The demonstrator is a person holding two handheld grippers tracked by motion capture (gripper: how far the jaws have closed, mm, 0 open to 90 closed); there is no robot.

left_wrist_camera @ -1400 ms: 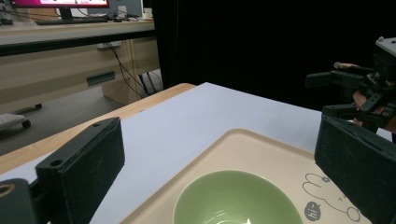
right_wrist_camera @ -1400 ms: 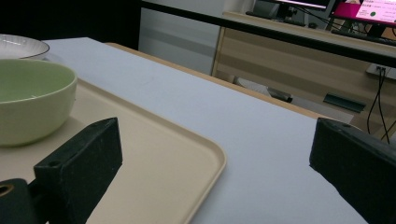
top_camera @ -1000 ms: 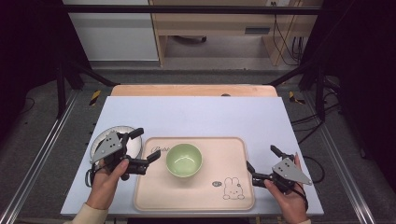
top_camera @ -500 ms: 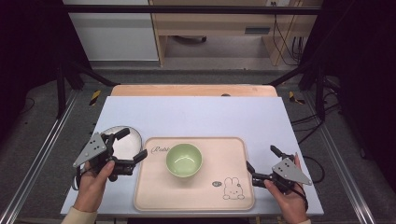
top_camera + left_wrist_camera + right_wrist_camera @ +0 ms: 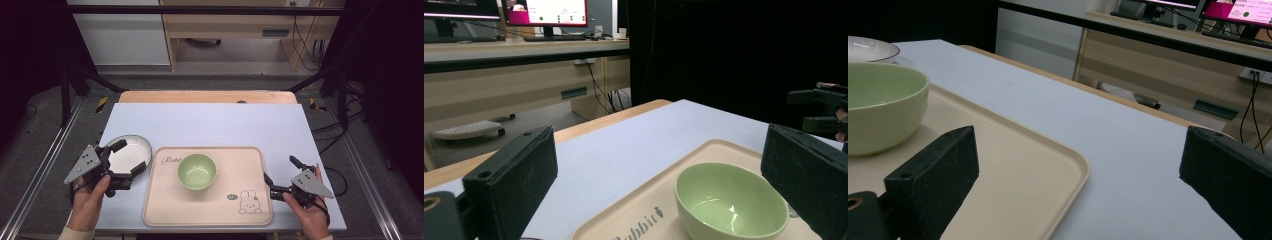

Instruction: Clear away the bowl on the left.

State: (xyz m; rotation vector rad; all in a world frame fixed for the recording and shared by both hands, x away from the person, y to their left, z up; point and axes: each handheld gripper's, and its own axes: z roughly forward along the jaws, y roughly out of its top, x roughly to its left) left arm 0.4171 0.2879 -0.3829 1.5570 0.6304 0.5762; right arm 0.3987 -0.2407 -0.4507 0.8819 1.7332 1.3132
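A pale blue-grey table top [image 5: 210, 125] with a bare wooden strip along its far edge carries 2 things directly. A beige tray [image 5: 250, 165] printed with a rabbit lies at the near middle. A white plate [image 5: 131, 149] with a dark rim sits just beside the tray's left edge.

Your left tongs [image 5: 131, 160] are black, topped by a grey three-cornered plate marked with small dark dots. Your right tongs [image 5: 281, 175] match: black body, same grey dotted plate. In both gripper views the jaws are thick, black, matt, rectangular blocks, each with a round hole near its base. Your left cuff [image 5: 76, 233] is pale cream
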